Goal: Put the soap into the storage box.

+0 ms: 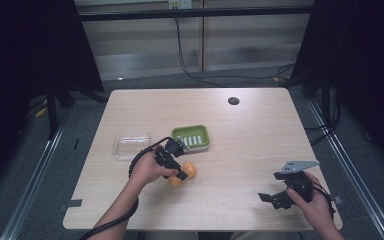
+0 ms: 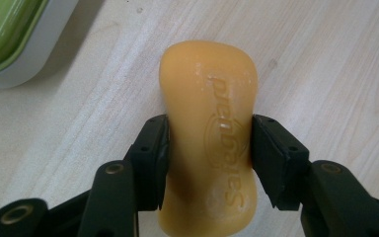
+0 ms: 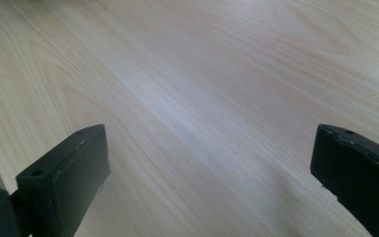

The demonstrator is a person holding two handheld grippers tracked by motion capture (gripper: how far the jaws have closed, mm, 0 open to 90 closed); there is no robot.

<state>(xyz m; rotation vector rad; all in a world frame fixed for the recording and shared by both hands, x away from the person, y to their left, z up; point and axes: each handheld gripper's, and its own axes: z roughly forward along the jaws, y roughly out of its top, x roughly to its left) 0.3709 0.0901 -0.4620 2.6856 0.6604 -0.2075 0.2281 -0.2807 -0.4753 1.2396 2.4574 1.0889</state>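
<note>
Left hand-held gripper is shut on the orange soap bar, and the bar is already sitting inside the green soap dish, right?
Not quite. The left hand-held gripper is shut on the orange soap bar, but the bar lies on the bare table, beside the green soap dish, not inside it. The left gripper view shows wood under the bar and the dish off at the corner.

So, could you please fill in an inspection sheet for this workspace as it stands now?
Surface: light wooden table, with a dark round spot near the far edge.
Job's things: orange soap bar lying on the table; green soap dish just beyond it.
Clutter: clear plastic lid left of the dish.
Grippers: left tool shut on the soap bar; right tool open over bare wood.
Cables: black cable along the left forearm; more on the floor behind.
Surroundings: dark curtains on both sides, grey floor.
</note>
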